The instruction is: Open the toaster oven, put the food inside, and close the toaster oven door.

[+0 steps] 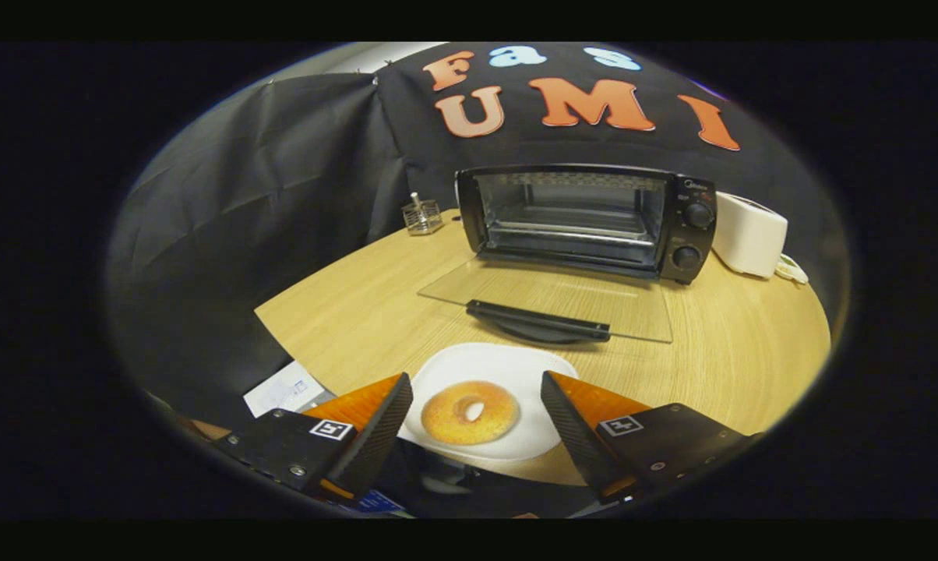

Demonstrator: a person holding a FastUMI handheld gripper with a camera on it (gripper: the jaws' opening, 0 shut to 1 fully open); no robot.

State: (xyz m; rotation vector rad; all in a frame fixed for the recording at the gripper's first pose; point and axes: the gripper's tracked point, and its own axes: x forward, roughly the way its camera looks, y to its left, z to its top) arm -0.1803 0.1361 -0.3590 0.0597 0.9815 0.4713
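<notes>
Item: bagel [470,411], ring-shaped, golden-brown, one piece. Lies flat on a white plate [508,365] at the near edge of the wooden table [344,304].

Gripper [475,409]: fingers spread wide apart, gripping nothing. The bagel sits between them, nearer the left finger than the right, touching neither as far as can be seen.

Toaster oven [586,220]: far side of the table, beyond the plate. Glass door [547,296] already let down flat, its dark handle [537,321] lying just beyond the plate's far rim. Cavity open, wire rack visible inside. Two knobs on the right panel.

Other stock: small wire holder [422,216] to the left of the oven; white appliance [749,234] to its right; papers [286,387] off the table's near-left corner.

Stage, as judged: door opened; food not yet picked up.

Risks, as judged: an off-centre closure may push the bagel sideways across the smooth plate, or drag the plate itself. A hard squeeze could crush or tear the ring. On the carry, a low path may catch the door handle or press on the lowered glass.
</notes>
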